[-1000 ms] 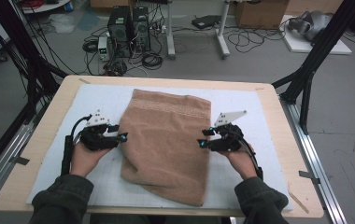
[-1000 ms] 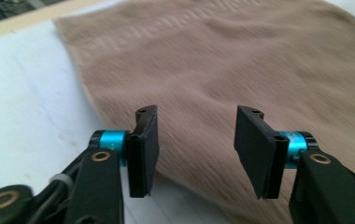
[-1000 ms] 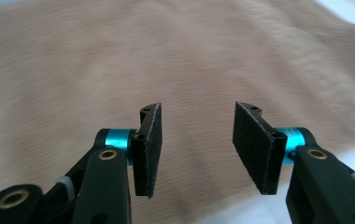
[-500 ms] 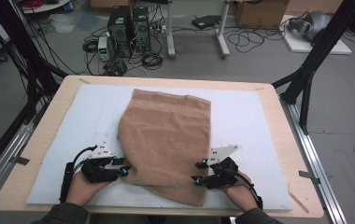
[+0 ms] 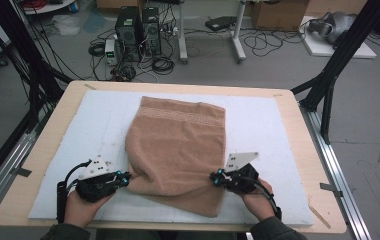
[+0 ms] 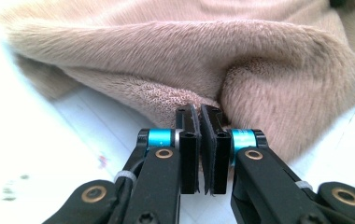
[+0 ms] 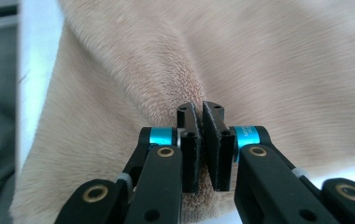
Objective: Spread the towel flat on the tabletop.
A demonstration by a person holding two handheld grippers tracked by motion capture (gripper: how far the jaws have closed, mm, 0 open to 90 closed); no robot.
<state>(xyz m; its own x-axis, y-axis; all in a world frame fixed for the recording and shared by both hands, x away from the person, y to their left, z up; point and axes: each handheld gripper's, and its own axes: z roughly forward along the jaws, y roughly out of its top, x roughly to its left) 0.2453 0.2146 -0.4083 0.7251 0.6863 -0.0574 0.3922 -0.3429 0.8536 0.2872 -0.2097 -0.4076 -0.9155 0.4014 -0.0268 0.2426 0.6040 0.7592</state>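
A tan plush towel (image 5: 180, 145) lies folded on the white mat, its patterned band toward the far side. My left gripper (image 5: 124, 178) is shut on the towel's left edge near the front. In the left gripper view the jaws press together on a fold of the towel (image 6: 241, 70), with the left gripper (image 6: 199, 112) pinching its edge. My right gripper (image 5: 214, 177) is shut on the towel's right edge. In the right gripper view the right gripper (image 7: 199, 109) clamps the towel (image 7: 269, 65).
The white mat (image 5: 273, 125) covers a wooden table (image 5: 298, 107). Black frame legs stand at both sides. Computer towers (image 5: 138, 25) and cables lie on the floor beyond the table.
Both grippers have pulled toward the front edge of the table, dragging the towel's gripped edges with them; the towel's near part now bunches over a lower layer.
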